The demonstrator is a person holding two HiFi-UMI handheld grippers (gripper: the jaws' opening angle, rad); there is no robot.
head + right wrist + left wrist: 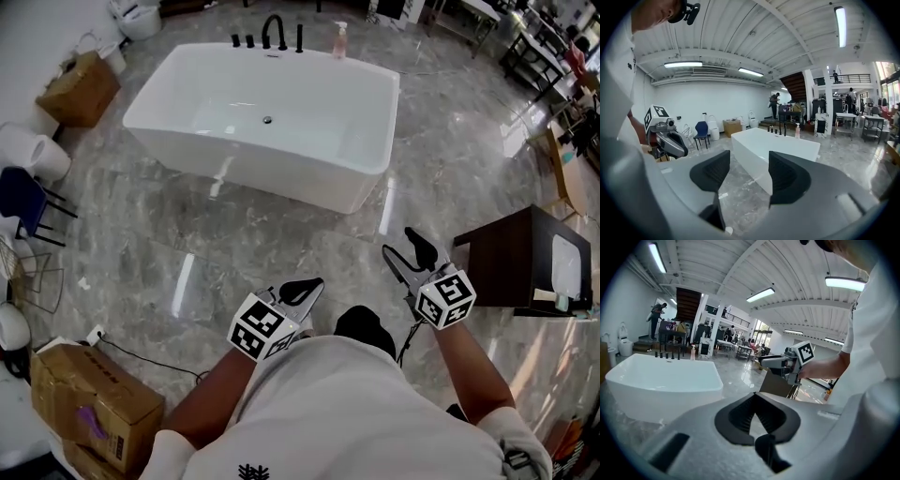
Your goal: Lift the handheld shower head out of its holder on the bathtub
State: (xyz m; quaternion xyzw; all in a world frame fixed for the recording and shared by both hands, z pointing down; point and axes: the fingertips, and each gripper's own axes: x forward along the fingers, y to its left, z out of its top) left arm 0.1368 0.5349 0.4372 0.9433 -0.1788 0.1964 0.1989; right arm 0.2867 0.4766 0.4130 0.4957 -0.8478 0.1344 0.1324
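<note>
A white freestanding bathtub (272, 173) stands on the marble floor ahead of me, also seen in the left gripper view (661, 380) and the right gripper view (773, 145). Black tap fittings line its far rim. The slim upright handheld shower head (299, 37) stands in its holder at their right end. My left gripper (314, 284) is held low in front of me, well short of the tub. Its pads meet at the tips (754, 397) with nothing in them. My right gripper (399, 241) is beside it and just as far from the tub, open and empty (749, 157).
A pink soap bottle (339, 39) stands on the tub rim right of the fittings. A dark wooden table (516, 258) is close on my right. Cardboard boxes (89, 394) and a blue chair (23, 197) line the left side. People stand far behind the tub.
</note>
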